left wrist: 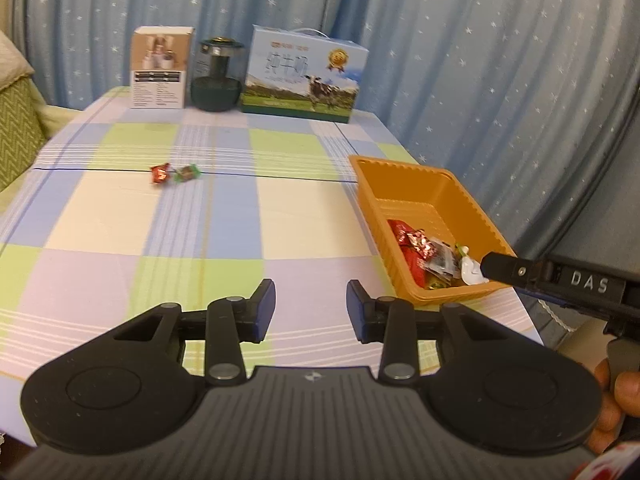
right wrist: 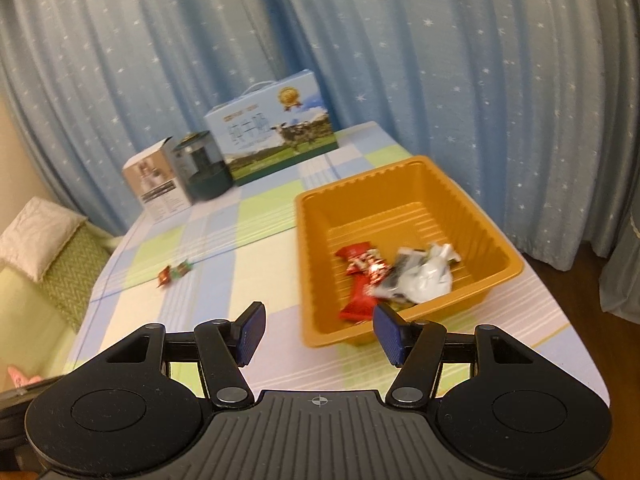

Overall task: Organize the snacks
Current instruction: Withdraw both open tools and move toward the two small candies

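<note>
An orange tray (left wrist: 440,196) (right wrist: 316,248) sits at the table's right side and holds several wrapped snacks (left wrist: 428,256) (right wrist: 400,280): red, silver and white wrappers. Two small candies lie together on the cloth, a red one (left wrist: 159,173) (right wrist: 164,274) and a green one (left wrist: 187,172) (right wrist: 183,268). My left gripper (left wrist: 311,308) is open and empty above the near table, well short of the candies. My right gripper (right wrist: 319,330) is open and empty above the tray's near left corner. A finger of it shows over the tray's near rim in the left wrist view (left wrist: 508,269).
At the table's far edge stand a white-brown box (left wrist: 160,68) (right wrist: 154,184), a dark green jar-like device (left wrist: 216,76) (right wrist: 202,168) and a blue milk carton box (left wrist: 304,74) (right wrist: 276,136). A green sofa with cushion (right wrist: 44,256) stands left. Blue starred curtains hang behind.
</note>
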`<move>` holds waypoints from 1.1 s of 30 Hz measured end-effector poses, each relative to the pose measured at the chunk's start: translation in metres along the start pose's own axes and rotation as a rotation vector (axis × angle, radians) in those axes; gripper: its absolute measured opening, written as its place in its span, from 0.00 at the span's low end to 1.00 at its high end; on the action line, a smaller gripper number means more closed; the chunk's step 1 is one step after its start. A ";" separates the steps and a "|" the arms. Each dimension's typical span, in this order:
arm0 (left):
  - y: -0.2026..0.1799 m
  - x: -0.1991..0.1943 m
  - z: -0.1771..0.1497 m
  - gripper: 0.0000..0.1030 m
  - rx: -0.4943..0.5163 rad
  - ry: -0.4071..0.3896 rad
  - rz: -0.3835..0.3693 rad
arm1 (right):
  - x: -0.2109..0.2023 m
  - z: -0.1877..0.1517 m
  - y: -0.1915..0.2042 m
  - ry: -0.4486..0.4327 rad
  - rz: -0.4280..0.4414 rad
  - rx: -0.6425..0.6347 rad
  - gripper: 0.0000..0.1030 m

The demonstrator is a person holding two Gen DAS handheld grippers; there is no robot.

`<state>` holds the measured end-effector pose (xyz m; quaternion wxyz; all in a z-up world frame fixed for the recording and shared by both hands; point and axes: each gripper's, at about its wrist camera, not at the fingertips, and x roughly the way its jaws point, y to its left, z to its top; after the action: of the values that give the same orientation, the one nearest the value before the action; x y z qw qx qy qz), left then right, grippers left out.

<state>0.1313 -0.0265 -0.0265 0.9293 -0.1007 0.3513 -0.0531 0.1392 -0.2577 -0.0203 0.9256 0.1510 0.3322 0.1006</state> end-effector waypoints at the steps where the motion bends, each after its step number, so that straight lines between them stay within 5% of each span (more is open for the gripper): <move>1: 0.003 -0.003 0.000 0.35 -0.002 -0.003 0.008 | 0.000 -0.002 0.005 0.002 0.006 -0.009 0.58; 16: 0.048 -0.040 -0.002 0.50 -0.034 -0.047 0.126 | 0.008 -0.015 0.066 0.023 0.064 -0.123 0.59; 33: 0.094 -0.034 0.007 0.66 -0.069 -0.064 0.186 | 0.047 -0.016 0.103 0.054 0.098 -0.207 0.63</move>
<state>0.1135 0.0716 -0.0206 0.9369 -0.1010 0.3311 0.0490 0.1557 -0.1452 -0.0234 0.9209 0.0681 0.3371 0.1833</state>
